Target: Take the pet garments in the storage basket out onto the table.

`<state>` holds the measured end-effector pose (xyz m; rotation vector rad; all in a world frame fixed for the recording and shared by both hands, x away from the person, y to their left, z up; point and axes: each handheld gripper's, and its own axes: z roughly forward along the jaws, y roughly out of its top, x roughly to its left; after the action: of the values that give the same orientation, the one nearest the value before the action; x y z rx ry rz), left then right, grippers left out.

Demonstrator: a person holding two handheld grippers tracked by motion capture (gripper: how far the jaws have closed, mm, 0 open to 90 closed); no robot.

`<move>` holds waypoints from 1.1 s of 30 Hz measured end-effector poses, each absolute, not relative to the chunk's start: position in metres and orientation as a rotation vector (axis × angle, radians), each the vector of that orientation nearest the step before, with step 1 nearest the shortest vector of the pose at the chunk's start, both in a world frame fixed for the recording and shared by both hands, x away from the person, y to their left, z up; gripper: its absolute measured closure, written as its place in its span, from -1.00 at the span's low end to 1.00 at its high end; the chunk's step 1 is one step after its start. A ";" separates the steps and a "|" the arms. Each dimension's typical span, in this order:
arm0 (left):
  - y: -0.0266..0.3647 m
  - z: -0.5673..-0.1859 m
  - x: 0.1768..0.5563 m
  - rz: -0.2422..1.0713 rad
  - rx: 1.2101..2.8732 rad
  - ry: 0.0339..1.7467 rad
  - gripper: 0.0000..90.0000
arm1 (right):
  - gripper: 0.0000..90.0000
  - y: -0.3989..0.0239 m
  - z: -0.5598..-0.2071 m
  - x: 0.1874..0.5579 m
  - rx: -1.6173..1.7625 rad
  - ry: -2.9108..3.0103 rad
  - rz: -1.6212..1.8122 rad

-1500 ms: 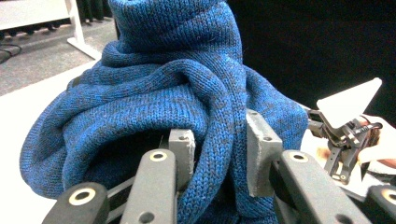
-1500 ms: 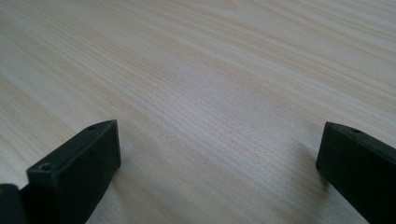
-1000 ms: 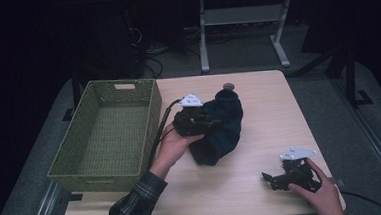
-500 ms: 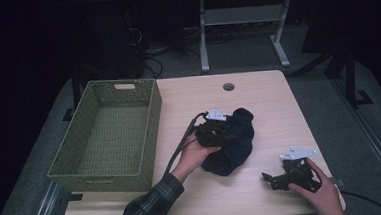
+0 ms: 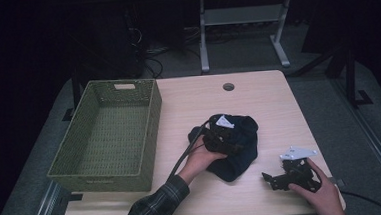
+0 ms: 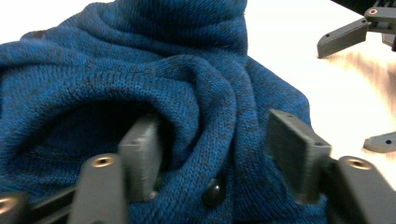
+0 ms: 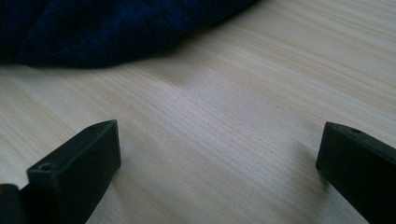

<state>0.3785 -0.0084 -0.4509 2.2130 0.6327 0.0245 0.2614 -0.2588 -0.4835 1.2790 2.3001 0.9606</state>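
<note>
Left tool sits on top of the blue knit, jaws just opened partway. In the left gripper view its fingers straddle a fold with a gap on the far side; nothing looks pinched, so the knit is let go and lies bunched on the tabletop, directly under and ahead of this tool.

Right tool rests low on the tabletop, jaws spread wide, nothing between them. Knit edge just ahead of it, apart.

Basket stands to the left tool's outer side, nothing in it.

Risks, as judged:
- Loose loops may snag on a finger when the left tool lifts off, dragging the pile along.
- A re-grip on one thin fold would lift a single layer; the rest would trail and catch the basket rim.
- Left cable lies beside the knit; could tangle.
</note>
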 end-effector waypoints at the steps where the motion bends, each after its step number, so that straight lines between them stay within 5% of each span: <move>1: -0.008 -0.449 0.378 0.026 2.208 0.633 -0.28 | -1.00 -0.259 -0.483 0.261 1.279 2.300 0.960; 9: -0.001 -0.432 0.371 0.077 2.233 0.587 -0.67 | -1.00 -0.259 -0.483 0.261 1.277 2.301 0.959; 33: 0.065 -0.419 0.346 0.165 2.157 0.645 -0.71 | -1.00 -0.259 -0.483 0.261 1.278 2.300 0.960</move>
<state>0.3464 0.0645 -0.4191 2.1572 0.6453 0.1650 0.2614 -0.2589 -0.4835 1.2783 2.2998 0.9599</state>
